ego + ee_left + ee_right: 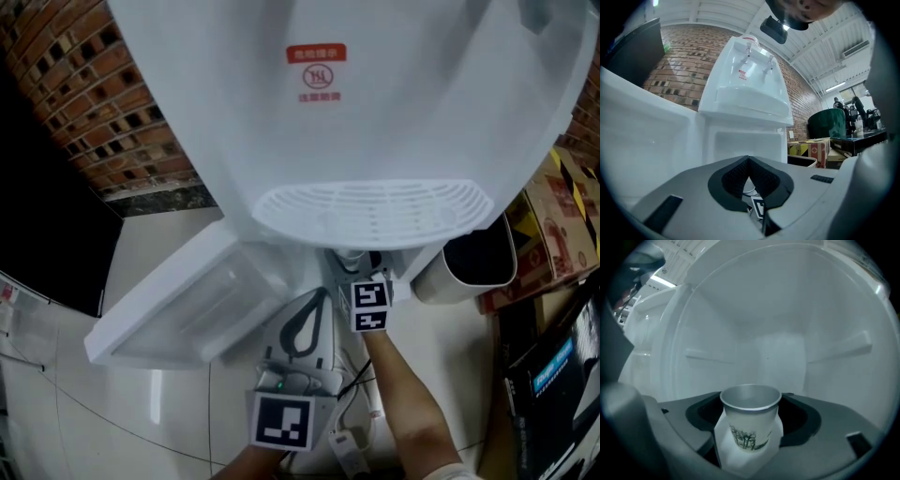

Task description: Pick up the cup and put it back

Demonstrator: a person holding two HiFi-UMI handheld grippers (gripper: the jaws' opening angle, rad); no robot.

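Note:
A paper cup (pixel 750 425) with a dark tree print stands upright on the white floor of the dispenser's lower cabinet (pixel 768 348). My right gripper (pixel 751 411) reaches into that cabinet, open, with the cup between its dark pads (pixel 701 414) and a gap on each side. In the head view only the right gripper's marker cube (pixel 370 306) shows below the drip tray (pixel 370 214); the cup is hidden there. My left gripper (pixel 317 298) hangs back in front of the cabinet, shut and holding nothing. In its own view the left gripper (pixel 749 161) points at the dispenser (pixel 750 89).
The cabinet door (pixel 187 300) swings open to the left. A white bin (pixel 478 258) stands to the right of the dispenser (pixel 375 122), with cardboard boxes (pixel 562 216) beyond it. A brick wall (pixel 103 103) and a black panel (pixel 37 216) lie at the left.

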